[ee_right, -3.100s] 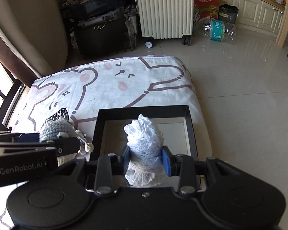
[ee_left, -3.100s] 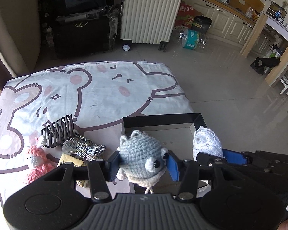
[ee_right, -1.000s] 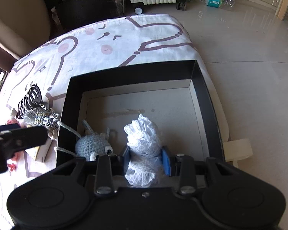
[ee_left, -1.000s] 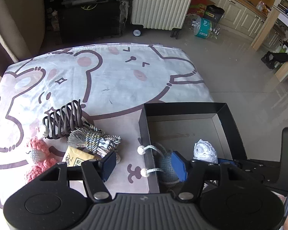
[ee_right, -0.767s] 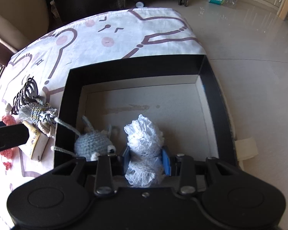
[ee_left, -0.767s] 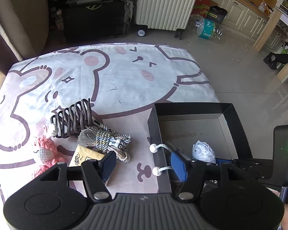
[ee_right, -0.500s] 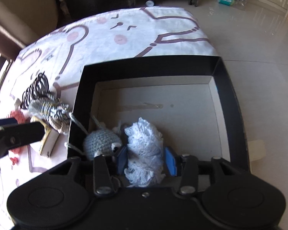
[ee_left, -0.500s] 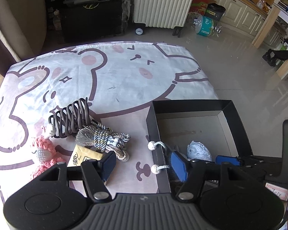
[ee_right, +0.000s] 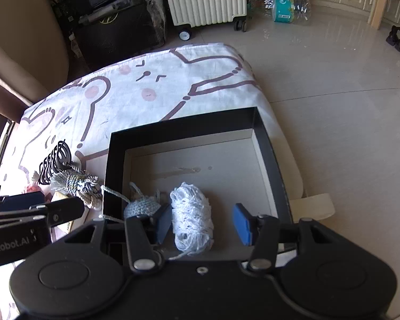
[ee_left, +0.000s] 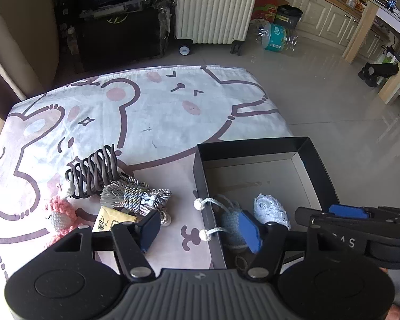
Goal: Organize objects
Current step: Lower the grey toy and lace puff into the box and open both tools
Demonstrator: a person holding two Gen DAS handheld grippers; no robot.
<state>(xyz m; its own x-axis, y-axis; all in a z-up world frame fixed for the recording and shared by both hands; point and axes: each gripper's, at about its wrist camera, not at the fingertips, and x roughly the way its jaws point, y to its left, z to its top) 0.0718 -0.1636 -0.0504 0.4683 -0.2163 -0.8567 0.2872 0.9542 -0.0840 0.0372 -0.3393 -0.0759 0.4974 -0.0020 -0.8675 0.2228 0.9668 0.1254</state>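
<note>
While the white lace bundle (ee_right: 192, 213) and grey crocheted toy (ee_right: 142, 206) lie inside the black box (ee_right: 181, 130), both grippers gape empty, the right gripper (ee_right: 204, 225) having just been opening; left gripper (ee_left: 200, 229) spread; hair claw (ee_left: 93, 170), rope tassel (ee_left: 134, 196), pink crocheted doll (ee_left: 60, 213) and packet (ee_left: 112, 220) remain on the blanket (ee_left: 157, 112).

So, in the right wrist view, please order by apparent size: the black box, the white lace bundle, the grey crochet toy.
1. black box
2. white lace bundle
3. grey crochet toy, though the gripper's finger hides part of it, so its full size is unsure.
</note>
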